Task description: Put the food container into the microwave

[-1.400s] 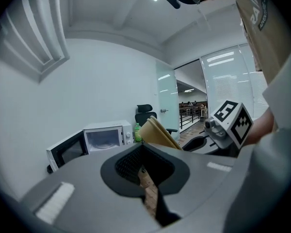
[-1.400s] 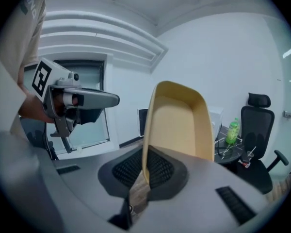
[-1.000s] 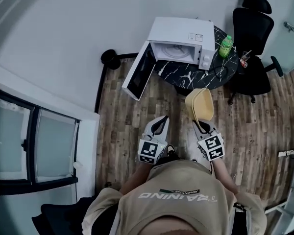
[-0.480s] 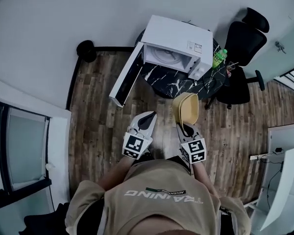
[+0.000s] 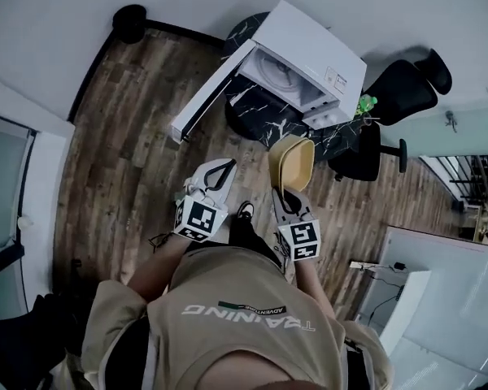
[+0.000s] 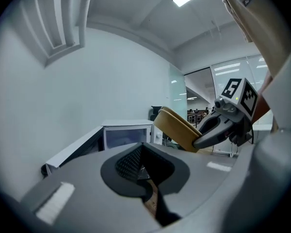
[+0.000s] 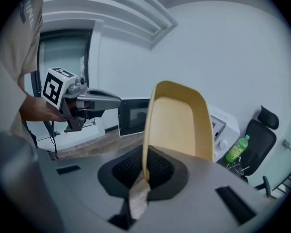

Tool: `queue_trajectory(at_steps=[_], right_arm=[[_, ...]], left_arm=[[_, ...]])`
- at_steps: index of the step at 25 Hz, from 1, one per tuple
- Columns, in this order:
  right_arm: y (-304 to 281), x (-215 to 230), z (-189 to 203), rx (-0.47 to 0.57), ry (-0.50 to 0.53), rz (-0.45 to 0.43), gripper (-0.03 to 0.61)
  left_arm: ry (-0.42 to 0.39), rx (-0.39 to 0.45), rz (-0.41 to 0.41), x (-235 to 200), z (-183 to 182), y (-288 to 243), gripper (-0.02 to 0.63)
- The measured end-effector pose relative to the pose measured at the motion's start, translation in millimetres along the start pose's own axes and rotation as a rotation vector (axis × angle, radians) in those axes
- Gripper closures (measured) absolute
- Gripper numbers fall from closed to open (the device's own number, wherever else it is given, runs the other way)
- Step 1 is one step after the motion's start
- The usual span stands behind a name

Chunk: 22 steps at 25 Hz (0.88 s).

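A yellow food container (image 5: 291,161) is held tilted on its edge above the wood floor, with my right gripper (image 5: 285,195) shut on its near rim. Seen from the right gripper, the container (image 7: 178,120) stands up out of the jaws of the right gripper (image 7: 144,171). Ahead on a round black marble table (image 5: 260,119) sits the white microwave (image 5: 309,51), its door (image 5: 202,94) swung wide open to the left. My left gripper (image 5: 221,171) is shut on nothing, beside the container, and its own view shows the left gripper (image 6: 144,165), the container (image 6: 177,128) and the microwave (image 6: 126,135).
A green bottle (image 5: 363,104) stands on the table to the right of the microwave. A black office chair (image 5: 394,92) is behind it. A white desk corner (image 5: 415,266) lies to my right, and a window wall (image 5: 8,193) to my left.
The view has swung and I have come nearer the microwave. Both grippers keep their pose in front of me, the right one still holding the container.
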State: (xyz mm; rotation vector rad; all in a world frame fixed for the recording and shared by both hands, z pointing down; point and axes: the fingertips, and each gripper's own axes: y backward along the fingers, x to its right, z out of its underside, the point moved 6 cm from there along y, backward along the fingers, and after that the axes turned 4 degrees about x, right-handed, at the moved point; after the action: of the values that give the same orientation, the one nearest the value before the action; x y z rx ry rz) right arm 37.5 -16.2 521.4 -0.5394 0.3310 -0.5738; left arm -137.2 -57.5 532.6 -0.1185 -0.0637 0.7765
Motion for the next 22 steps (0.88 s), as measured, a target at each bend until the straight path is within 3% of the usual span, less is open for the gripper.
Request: queue_trajectory(at_steps=[7, 22], right_arm=[[-3, 20, 5, -0.019, 0.056, -0.04, 0.557], [-15, 109, 25, 0.104, 0.004, -0.137, 0.557]], left_arm=[[0.056, -0.003, -0.039, 1, 4, -22, 0.623], [-0.053, -0.063, -0.086, 40, -50, -103, 0.623]])
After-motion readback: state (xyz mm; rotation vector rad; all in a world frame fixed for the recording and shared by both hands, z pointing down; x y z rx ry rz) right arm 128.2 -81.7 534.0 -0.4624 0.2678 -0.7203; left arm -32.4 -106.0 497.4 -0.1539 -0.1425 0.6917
